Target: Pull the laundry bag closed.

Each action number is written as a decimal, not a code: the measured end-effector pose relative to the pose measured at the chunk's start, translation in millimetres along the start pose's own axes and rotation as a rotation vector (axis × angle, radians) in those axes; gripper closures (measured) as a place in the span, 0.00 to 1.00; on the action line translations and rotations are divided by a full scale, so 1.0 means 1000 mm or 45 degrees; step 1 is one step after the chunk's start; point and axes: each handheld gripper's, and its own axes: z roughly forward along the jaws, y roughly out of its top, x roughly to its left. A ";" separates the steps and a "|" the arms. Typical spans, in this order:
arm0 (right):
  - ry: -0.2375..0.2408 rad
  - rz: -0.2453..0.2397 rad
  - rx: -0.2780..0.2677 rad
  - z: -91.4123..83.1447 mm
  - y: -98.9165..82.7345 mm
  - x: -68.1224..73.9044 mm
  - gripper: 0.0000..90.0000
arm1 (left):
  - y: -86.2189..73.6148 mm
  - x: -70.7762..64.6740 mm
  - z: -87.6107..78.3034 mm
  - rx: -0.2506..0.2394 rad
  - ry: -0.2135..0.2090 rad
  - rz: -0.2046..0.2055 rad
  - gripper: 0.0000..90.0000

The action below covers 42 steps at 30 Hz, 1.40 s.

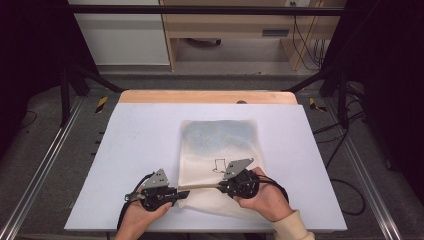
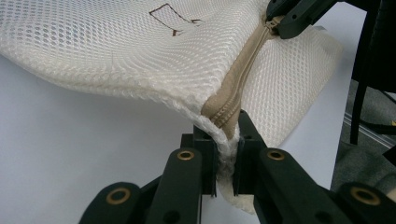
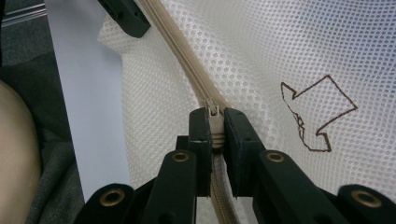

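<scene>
I am looking at a cream mesh bag [image 2: 140, 56] of open-weave cloth, rough and matt, with a tan woven zipper tape [image 2: 233, 93] and a small plastic-looking zipper pull [image 3: 215, 114]. My left gripper [image 2: 227, 154] and right gripper [image 3: 214, 135] are showing matt black plastic jaws with brass-coloured rivets. The table cover [image 1: 140, 145] is looking smooth, pale and matt, with a bare wood edge [image 1: 200, 96] behind.

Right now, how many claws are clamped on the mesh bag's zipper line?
2. The left claw pinches the end of the tan zipper at the corner of the white mesh laundry bag; the right claw grips the zipper's slider farther along.
</scene>
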 end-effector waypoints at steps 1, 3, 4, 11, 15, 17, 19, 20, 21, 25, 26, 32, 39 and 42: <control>-0.002 0.006 0.001 0.000 -0.001 0.000 0.91 | 0.000 0.000 0.000 0.000 0.000 0.000 0.92; -0.003 0.004 0.002 0.000 -0.002 0.000 0.91 | 0.000 0.000 0.001 0.001 -0.002 0.005 0.92; 0.000 0.004 -0.001 0.000 -0.002 0.000 0.91 | -0.001 0.000 0.001 0.001 -0.004 0.004 0.92; -0.002 0.027 0.005 0.000 -0.007 -0.003 0.91 | -0.001 0.000 0.002 0.008 -0.004 0.004 0.92; -0.007 0.029 0.004 -0.001 -0.008 -0.003 0.91 | 0.000 0.000 0.002 0.005 -0.005 0.011 0.92; -0.009 0.033 -0.002 -0.003 -0.009 -0.003 0.91 | -0.001 0.000 0.002 0.004 -0.005 0.003 0.92; -0.008 0.033 -0.003 -0.004 -0.010 -0.004 0.91 | -0.001 0.000 0.002 0.009 -0.003 0.008 0.92; -0.010 0.034 -0.006 -0.004 -0.011 -0.004 0.91 | 0.000 -0.001 0.002 0.008 -0.004 0.010 0.92; -0.012 0.039 -0.003 -0.005 -0.011 -0.003 0.91 | 0.000 -0.001 0.002 0.008 -0.004 0.012 0.92; -0.012 0.035 -0.008 -0.006 -0.012 -0.003 0.91 | 0.000 -0.001 0.002 0.006 -0.003 0.009 0.92; -0.017 0.036 -0.007 -0.006 -0.013 -0.003 0.91 | 0.000 -0.001 0.002 0.006 -0.004 0.009 0.92; -0.028 0.048 -0.003 -0.009 -0.016 -0.005 0.91 | 0.000 0.000 0.002 0.006 -0.006 0.012 0.92; -0.038 0.053 -0.001 -0.012 -0.019 -0.006 0.91 | -0.001 0.000 0.002 0.004 -0.002 0.007 0.92; -0.039 0.050 -0.004 -0.013 -0.019 -0.007 0.91 | 0.000 0.000 0.002 0.001 0.000 0.007 0.92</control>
